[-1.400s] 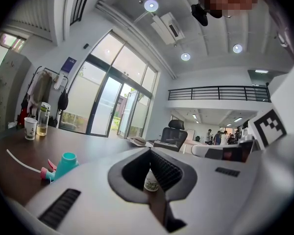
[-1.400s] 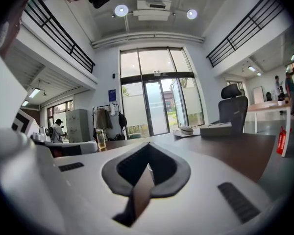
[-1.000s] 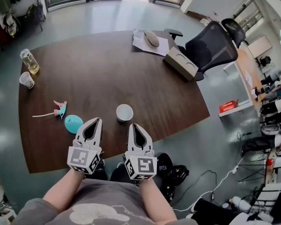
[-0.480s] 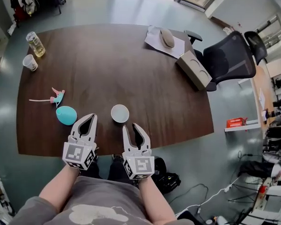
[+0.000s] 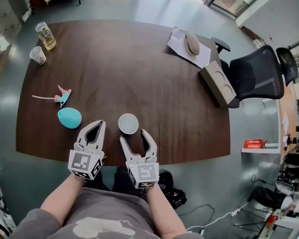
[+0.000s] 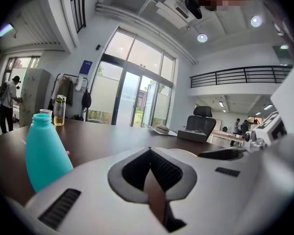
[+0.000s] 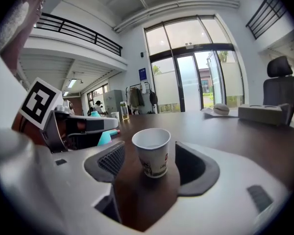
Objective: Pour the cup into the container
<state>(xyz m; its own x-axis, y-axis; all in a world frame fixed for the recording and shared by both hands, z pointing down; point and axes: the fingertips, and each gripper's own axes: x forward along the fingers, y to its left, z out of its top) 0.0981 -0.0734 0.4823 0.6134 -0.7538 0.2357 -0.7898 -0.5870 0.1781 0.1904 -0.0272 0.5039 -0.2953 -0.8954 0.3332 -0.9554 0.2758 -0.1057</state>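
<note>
A white paper cup (image 5: 128, 124) stands upright near the table's front edge; in the right gripper view the cup (image 7: 151, 152) has a small print on its side. My right gripper (image 5: 134, 136) is open just behind it. Its jaws have just been opening, and the cup stands at their mouth, touching neither pad (image 7: 112, 161). To the left, my left gripper (image 5: 96, 125) is shut with nothing in it, its jaws meeting in a line (image 6: 149, 154). A teal bottle-shaped container (image 5: 70, 117) stands left of it, close by in the left gripper view (image 6: 44, 153).
At the table's far left stand a glass bottle of yellow liquid (image 5: 46, 35) and a small paper cup (image 5: 38, 55). A spray nozzle (image 5: 60, 96) lies behind the teal container. A cardboard box (image 5: 217, 82), papers with a grey object (image 5: 192, 43) and an office chair (image 5: 259, 68) are at the right.
The right gripper's jaws have gone from shut to wide apart, and it has come in behind the cup. Both grippers have sunk toward the table. The left gripper stays shut.
</note>
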